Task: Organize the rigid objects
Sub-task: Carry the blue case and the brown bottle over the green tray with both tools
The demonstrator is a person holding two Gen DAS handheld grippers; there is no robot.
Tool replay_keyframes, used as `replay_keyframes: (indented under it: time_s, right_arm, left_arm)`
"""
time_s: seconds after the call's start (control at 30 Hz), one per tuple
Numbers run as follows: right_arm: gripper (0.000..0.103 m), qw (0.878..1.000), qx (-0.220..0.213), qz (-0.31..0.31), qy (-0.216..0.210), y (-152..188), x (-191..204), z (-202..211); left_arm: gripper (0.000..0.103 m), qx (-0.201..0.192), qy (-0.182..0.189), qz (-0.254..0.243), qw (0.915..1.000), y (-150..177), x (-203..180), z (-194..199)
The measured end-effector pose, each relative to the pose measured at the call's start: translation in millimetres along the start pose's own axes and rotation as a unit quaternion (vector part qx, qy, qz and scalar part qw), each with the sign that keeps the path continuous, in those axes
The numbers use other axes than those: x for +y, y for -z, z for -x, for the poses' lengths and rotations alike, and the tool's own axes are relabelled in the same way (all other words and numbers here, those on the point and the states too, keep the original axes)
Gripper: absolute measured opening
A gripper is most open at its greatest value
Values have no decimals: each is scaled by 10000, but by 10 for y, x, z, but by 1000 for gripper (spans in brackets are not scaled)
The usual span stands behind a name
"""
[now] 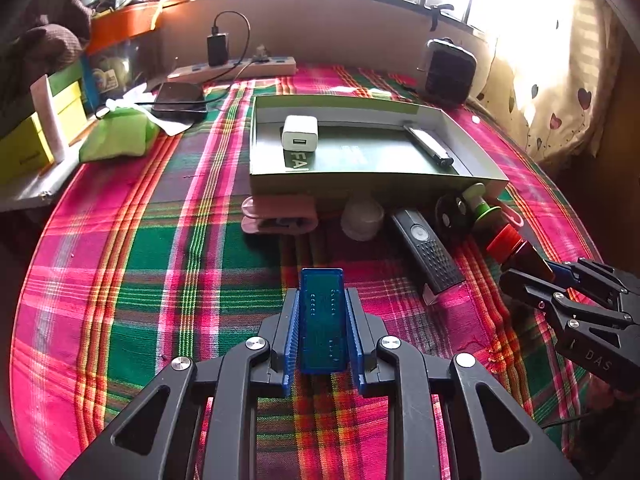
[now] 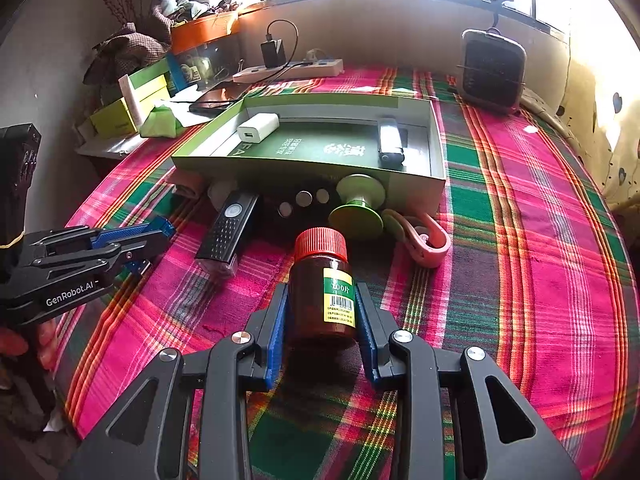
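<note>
My left gripper (image 1: pixel 322 304) is shut on a translucent blue rectangular block (image 1: pixel 322 312), held over the plaid cloth. My right gripper (image 2: pixel 322 296) is shut on a brown bottle (image 2: pixel 322 296) with a red cap; it also shows in the left wrist view (image 1: pixel 516 250). A green open box (image 1: pixel 360 182) sits ahead, holding a white charger (image 1: pixel 299 132) and a black-and-silver lighter-like item (image 1: pixel 430 146). In front of the box lie a pink clip (image 1: pixel 280 214), a white cap (image 1: pixel 362 218), a black remote-like bar (image 1: pixel 426 250), a black disc (image 1: pixel 452 214) and a green spool (image 2: pixel 356 208).
A plaid cloth (image 1: pixel 140 280) covers the table. A power strip (image 1: pixel 236 70), a phone (image 1: pixel 180 100), a green pouch (image 1: pixel 116 136) and yellow boxes (image 1: pixel 36 136) sit at the back left. A small heater (image 2: pixel 494 72) stands at the back right.
</note>
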State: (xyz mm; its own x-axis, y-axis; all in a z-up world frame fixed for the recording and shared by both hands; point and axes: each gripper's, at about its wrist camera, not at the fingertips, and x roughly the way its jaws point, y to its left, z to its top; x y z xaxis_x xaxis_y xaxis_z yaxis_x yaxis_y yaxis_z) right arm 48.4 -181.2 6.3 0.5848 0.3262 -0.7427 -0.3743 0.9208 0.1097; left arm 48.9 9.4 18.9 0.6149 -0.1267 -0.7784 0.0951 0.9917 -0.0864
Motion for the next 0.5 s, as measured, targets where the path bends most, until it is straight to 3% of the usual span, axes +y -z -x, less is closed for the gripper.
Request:
replay_keyframes:
  time_s: [0.5]
  right_arm:
    - [33, 9997, -205, -135, -62, -81, -45, 136]
  left_arm:
    - [21, -200, 151, -12, 9997, -131, -61, 158]
